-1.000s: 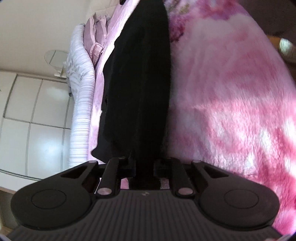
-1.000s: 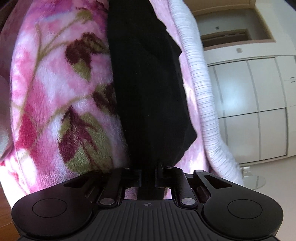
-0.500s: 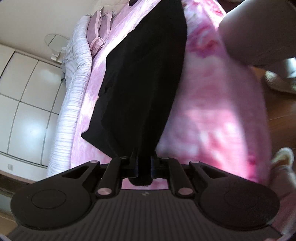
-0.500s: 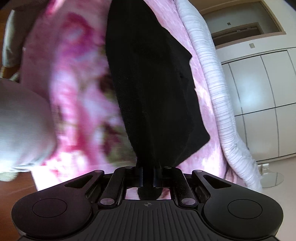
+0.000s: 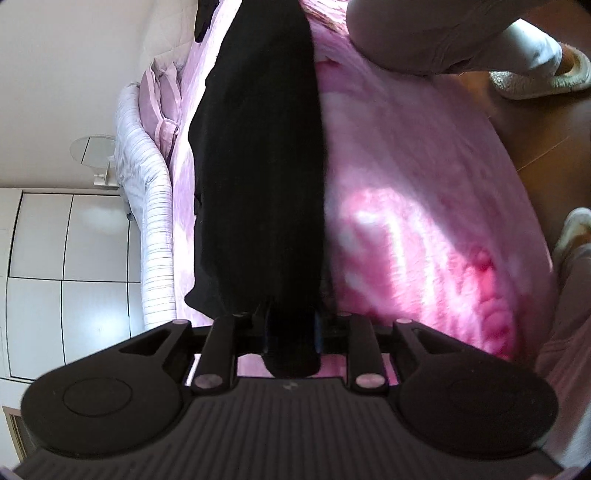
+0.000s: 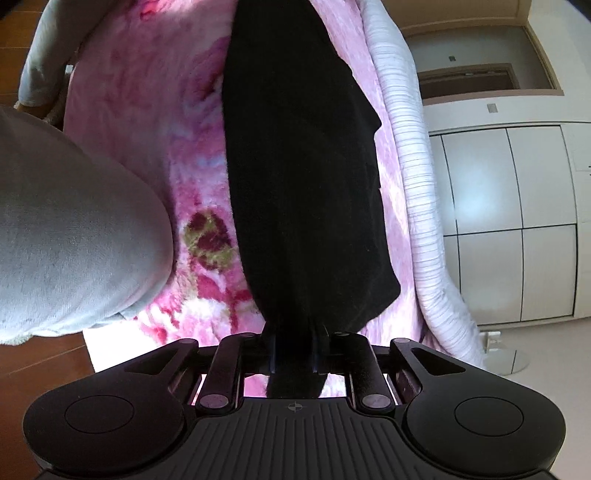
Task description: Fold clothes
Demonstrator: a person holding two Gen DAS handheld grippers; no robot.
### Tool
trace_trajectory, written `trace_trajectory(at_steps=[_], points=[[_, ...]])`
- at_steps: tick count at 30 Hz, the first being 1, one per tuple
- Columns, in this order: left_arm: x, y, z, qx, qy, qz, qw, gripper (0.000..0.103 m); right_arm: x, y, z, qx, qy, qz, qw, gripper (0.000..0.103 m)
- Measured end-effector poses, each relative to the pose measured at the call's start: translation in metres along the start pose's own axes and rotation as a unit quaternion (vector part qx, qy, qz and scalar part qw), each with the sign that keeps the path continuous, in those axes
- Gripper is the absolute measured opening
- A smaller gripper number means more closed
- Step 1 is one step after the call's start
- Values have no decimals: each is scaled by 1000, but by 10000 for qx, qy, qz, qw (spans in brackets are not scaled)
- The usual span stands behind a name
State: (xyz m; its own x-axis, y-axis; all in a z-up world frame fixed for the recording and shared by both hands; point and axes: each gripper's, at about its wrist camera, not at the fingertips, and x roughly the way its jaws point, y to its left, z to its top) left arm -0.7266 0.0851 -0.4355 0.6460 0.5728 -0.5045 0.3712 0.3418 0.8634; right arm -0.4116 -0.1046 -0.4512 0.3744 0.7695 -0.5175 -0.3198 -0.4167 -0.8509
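The left tongs [image 5: 290, 328] are clamped on an edge of the black garment [image 5: 258, 166]; their two fingers stand close together with a bunched fold of dark cloth pinched between them, and a short tail of the fabric pokes back toward the camera past the grip. From there the garment runs away from the tongs in a long dark band, stretched out over the pink floral blanket [image 5: 424, 240] on the bed. On the far side of the garment a white ribbed bed edge [image 5: 157, 229] curves along the blanket, with lilac pillows [image 5: 162, 107] beyond it and white cupboard doors [image 5: 70, 266] behind. A person's leg in pale trousers [image 5: 424, 33] and a light slipper [image 5: 546, 77] show beyond the blanket, over a brown wooden floor [image 5: 546, 147].

The right tongs [image 6: 297, 354] are likewise closed tight on the black garment [image 6: 303, 166], the fingers nearly meeting around a gathered edge, with a bit of cloth hanging out behind the pinch. The fabric spreads forward from this grip, wider near the tongs and narrower far off, lying over the same pink blanket [image 6: 192, 147]. A grey-clad knee [image 6: 74, 240] fills the near side of this view, just beside the blanket's edge. The ribbed bed edge [image 6: 417, 203] and white cupboard doors [image 6: 517, 221] lie on the other side.
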Motion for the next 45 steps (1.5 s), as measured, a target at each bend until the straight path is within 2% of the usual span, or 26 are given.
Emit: trace_trajectory(at_steps=[3, 5, 11, 14, 17, 23, 26, 27, 29, 31, 32, 33, 34, 35, 36, 38, 40, 41, 44, 45], points=[[3, 5, -3, 39, -44, -133, 9999, 14, 3, 4, -1, -92, -14, -20, 10000, 14], [3, 9, -3, 33, -89, -183, 9998, 12, 3, -6, -4, 133, -66, 153, 9998, 10], [-8, 54, -6, -753, -202, -487, 9958, 11, -6, -48, -6, 536, -226, 770, 9953, 9], [-9, 92, -9, -1103, -302, -710, 9909, 11, -6, -90, -8, 982, -324, 1345, 9855, 9], [-2, 139, -19, -1342, -412, -947, 9856, 11, 0, -144, -15, 1528, -506, 1920, 9681, 9], [46, 242, -46, -2120, -614, -1247, 9673, 12, 39, -259, -25, 2169, -894, 2194, 9470, 9], [92, 287, -60, -2633, -554, -1245, 9550, 14, 63, -314, -29, 2475, -1046, 2274, 9360, 9], [109, 300, -65, -2829, -496, -1216, 9501, 14, 81, -330, -29, 2589, -1014, 2251, 9338, 10], [145, 325, -74, -3262, -355, -1057, 9387, 26, 114, -355, -27, 2931, -835, 1838, 9345, 20], [175, 351, -87, -3969, -271, -608, 9155, 27, 145, -376, -25, 3300, -617, 1291, 9331, 24], [186, 361, -94, -4315, -229, -463, 9006, 39, 160, -387, -23, 3479, -506, 1014, 9306, 27], [198, 369, -102, -4734, -202, -401, 8797, 44, 173, -396, -25, 3737, -434, 804, 9230, 38], [208, 375, -112, -5176, -215, -417, 8544, 48, 183, -402, -29, 4103, -413, 682, 9085, 49], [218, 376, -121, -5609, -220, -556, 8257, 52, 192, -407, -36, 4509, -427, 676, 8890, 50], [228, 376, -131, -6026, -223, -705, 7946, 52, 199, -410, -44, 4944, -483, 851, 8637, 50], [251, 364, -149, -6763, -155, -1109, 7281, 55, 215, -404, -60, 5619, -469, 1264, 8162, 50], [277, 345, -167, -7352, 33, -1543, 6600, 55, 233, -390, -71, 6026, -277, 1575, 7818, 50], [288, 334, -174, -7578, 118, -1704, 6297, 55, 243, -382, -76, 6169, -124, 1704, 7683, 50], [316, 308, -188, -8048, 319, -1948, 5597, 55, 273, -364, -91, 6577, 276, 2050, 7243, 50], [324, 302, -189, -8138, 375, -1967, 5456, 55, 283, -359, -96, 6742, 371, 2140, 7059, 50]])
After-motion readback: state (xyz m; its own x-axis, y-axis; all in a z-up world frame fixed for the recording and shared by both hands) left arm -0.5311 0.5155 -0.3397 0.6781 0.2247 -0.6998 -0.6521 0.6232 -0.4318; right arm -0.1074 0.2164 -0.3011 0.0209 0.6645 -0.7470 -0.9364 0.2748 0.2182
